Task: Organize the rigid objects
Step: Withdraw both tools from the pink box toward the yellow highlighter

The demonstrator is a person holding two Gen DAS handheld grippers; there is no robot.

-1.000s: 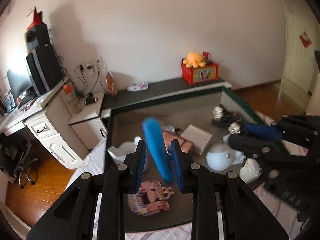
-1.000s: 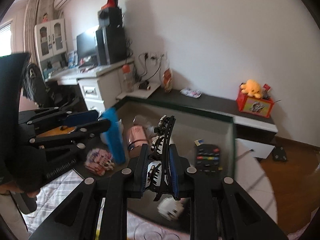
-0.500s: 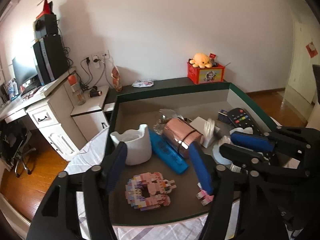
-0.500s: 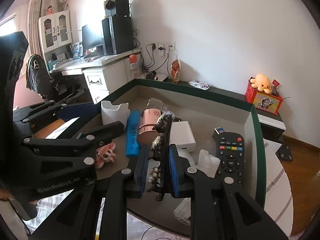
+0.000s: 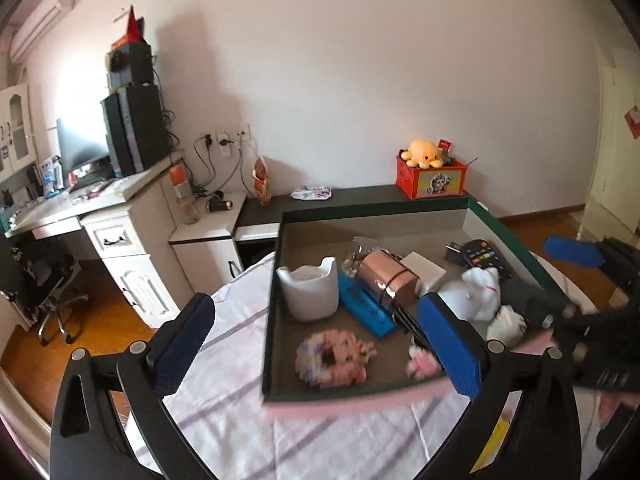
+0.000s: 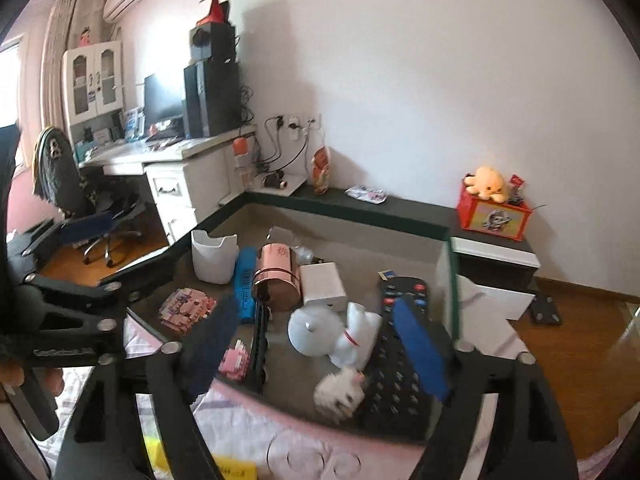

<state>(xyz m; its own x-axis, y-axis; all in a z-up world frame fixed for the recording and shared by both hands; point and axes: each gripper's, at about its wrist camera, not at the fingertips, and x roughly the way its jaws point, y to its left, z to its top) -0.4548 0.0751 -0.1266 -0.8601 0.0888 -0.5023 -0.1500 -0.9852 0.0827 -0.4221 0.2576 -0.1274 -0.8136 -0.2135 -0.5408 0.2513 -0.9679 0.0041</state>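
Both tools had let go: our left gripper [image 5: 320, 344] released the blue case [image 5: 364, 308], our right gripper [image 6: 320, 350] the black comb [image 6: 260, 340]. Both sets of jaws were opening, nothing clamped. Case and comb lay in the green-rimmed tray [image 5: 269, 320], toward twelve o'clock. Beyond stood a white desk [image 5: 112, 216].

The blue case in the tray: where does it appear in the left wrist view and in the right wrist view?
Left wrist view: the blue case lies right of centre, slanting between the white cup and the copper tin.
Right wrist view: the blue case is left of centre, again between cup and tin.
Shared landmark: the red box with the yellow plush.
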